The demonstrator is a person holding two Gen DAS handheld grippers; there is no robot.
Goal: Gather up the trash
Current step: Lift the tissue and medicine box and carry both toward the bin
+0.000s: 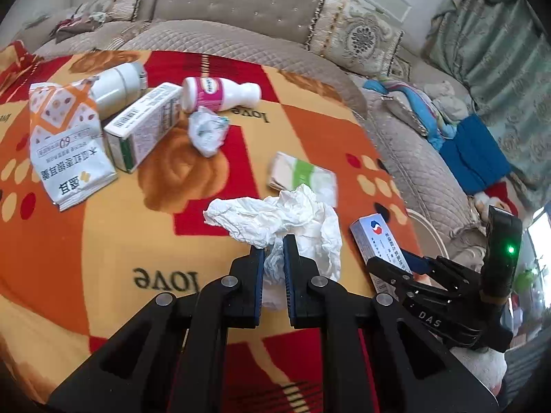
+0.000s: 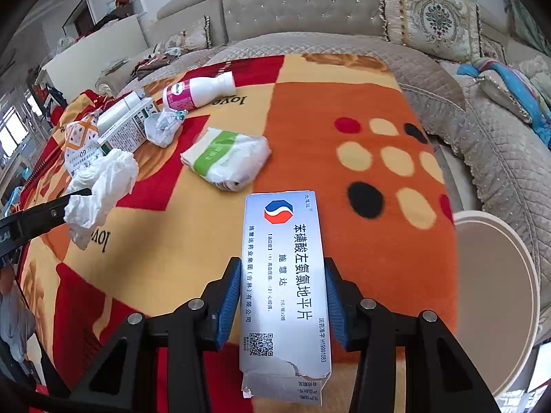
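My left gripper [image 1: 273, 244] is shut on a crumpled white tissue [image 1: 292, 220], held just above the orange and red blanket [image 1: 103, 241]. From the right wrist view, that tissue [image 2: 103, 186] hangs from the left gripper [image 2: 81, 194] at the left edge. My right gripper [image 2: 282, 261] is shut on a long silver medicine box [image 2: 282, 275], its blue pads pressing both long sides. The left wrist view shows the same box [image 1: 378, 237] in the right gripper [image 1: 392, 261] at the lower right.
On the blanket lie a green-banded tissue pack [image 2: 227, 158], a pink-labelled white bottle [image 2: 198, 93], a small paper wad [image 1: 206, 130], a green-and-white carton [image 1: 144, 124], a snack bag [image 1: 65, 144] and a white jar [image 1: 117, 86]. A round white bin [image 2: 496, 275] stands at the right, and a sofa [image 2: 303, 3] behind.
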